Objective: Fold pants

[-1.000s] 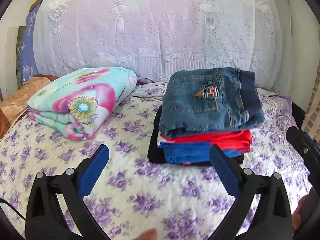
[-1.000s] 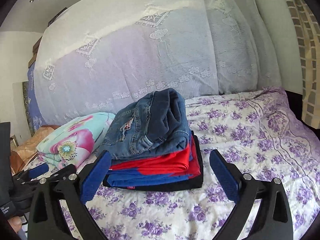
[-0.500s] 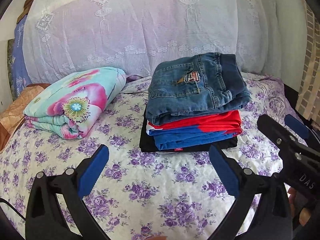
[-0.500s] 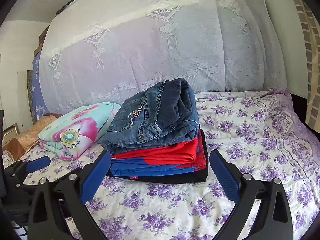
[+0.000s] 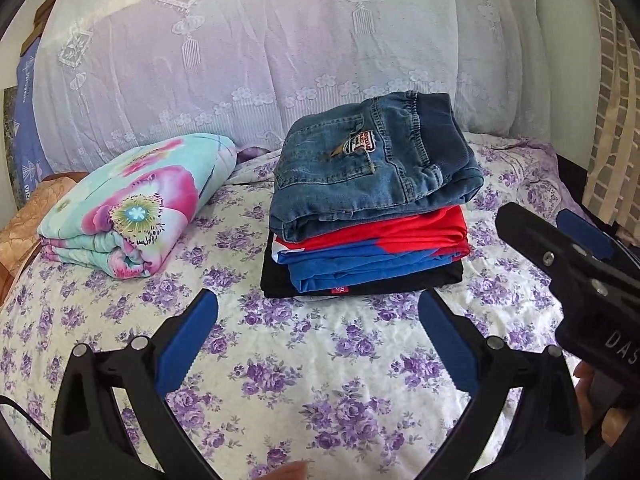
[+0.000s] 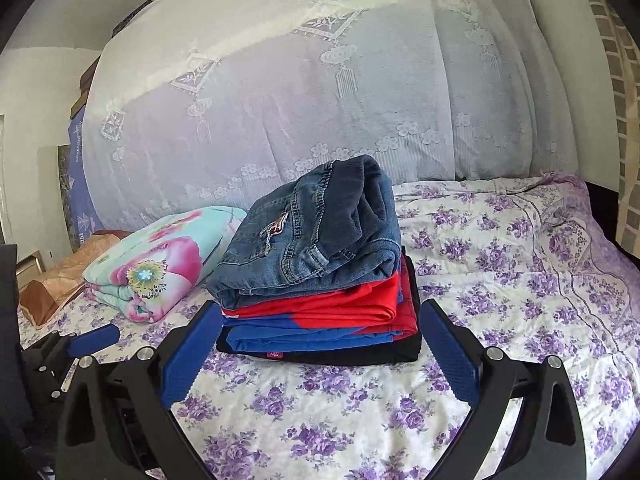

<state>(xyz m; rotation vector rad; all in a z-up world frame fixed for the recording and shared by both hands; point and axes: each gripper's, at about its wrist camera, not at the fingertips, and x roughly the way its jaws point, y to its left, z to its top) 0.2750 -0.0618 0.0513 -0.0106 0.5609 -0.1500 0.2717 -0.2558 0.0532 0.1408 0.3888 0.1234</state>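
Folded blue denim pants point(image 5: 372, 176) atop stack mid-bed; left gripper point(image 5: 318, 344) and right gripper point(image 6: 320, 354) released, empty. Folding apparently finished; next, withdraw.

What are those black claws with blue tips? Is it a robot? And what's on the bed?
No robot: a person holds two grabber tools, each carrying a camera that looks out between its blue fingers. One picture comes from the left gripper, the other from the right gripper. Both are open and hold nothing. On the flowery bed sits a pile of folded clothes: jeans on top, red and blue cloth under them, black at the bottom. Beside the pile lies a folded flowery blanket.
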